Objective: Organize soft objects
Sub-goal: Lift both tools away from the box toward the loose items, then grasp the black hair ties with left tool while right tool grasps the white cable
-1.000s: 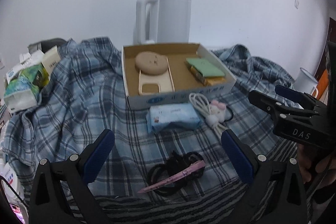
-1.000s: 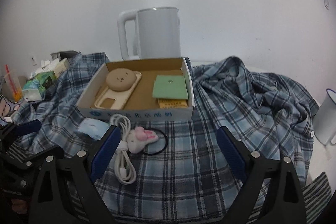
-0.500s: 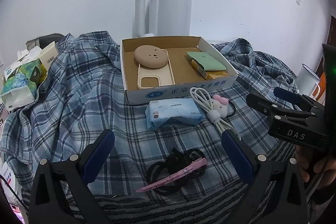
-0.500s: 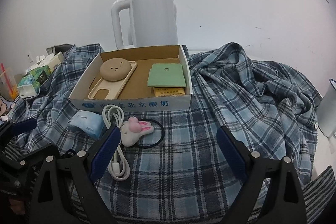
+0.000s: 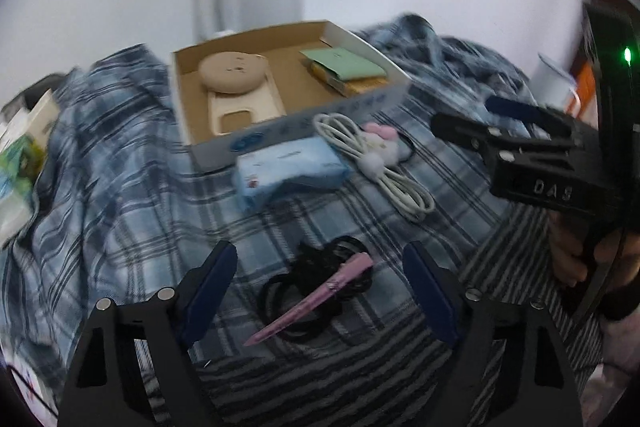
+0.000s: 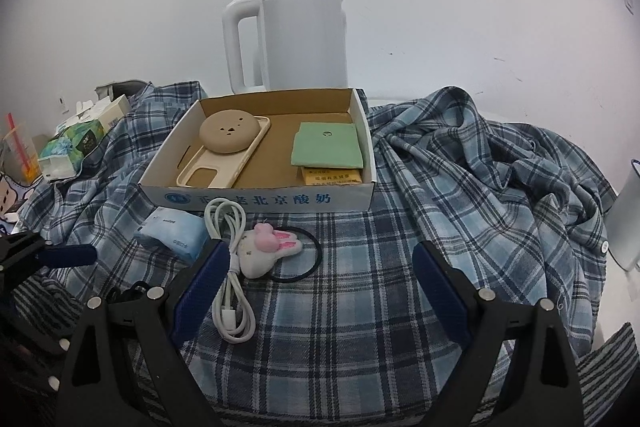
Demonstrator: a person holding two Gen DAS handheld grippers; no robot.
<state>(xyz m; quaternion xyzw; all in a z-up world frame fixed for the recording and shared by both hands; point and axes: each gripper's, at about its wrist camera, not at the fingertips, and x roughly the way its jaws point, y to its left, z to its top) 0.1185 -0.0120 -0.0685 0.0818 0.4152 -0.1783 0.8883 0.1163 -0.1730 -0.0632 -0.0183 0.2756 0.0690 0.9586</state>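
A shallow cardboard box (image 6: 264,197) on a plaid cloth holds a beige phone case, a round beige pad and a green pouch (image 6: 326,149). In front of it lie a blue tissue pack (image 5: 288,165), a white cable (image 6: 232,267), a plush bunny hair tie (image 6: 268,251), and black hair ties with a pink clip (image 5: 316,293). My left gripper (image 5: 320,291) is open around the hair ties and clip. My right gripper (image 6: 316,287) is open and empty just short of the bunny; it also shows in the left wrist view (image 5: 488,123).
A white kettle (image 6: 296,43) stands behind the box. Tissue packs and small boxes (image 6: 76,143) sit at the left. A white mug (image 6: 628,223) stands at the far right. The plaid cloth (image 6: 480,163) is bunched up right of the box.
Both grippers have moved forward and lower toward the items in front of the box. The left view has tilted and is blurred with motion. Nothing was taken hold of.
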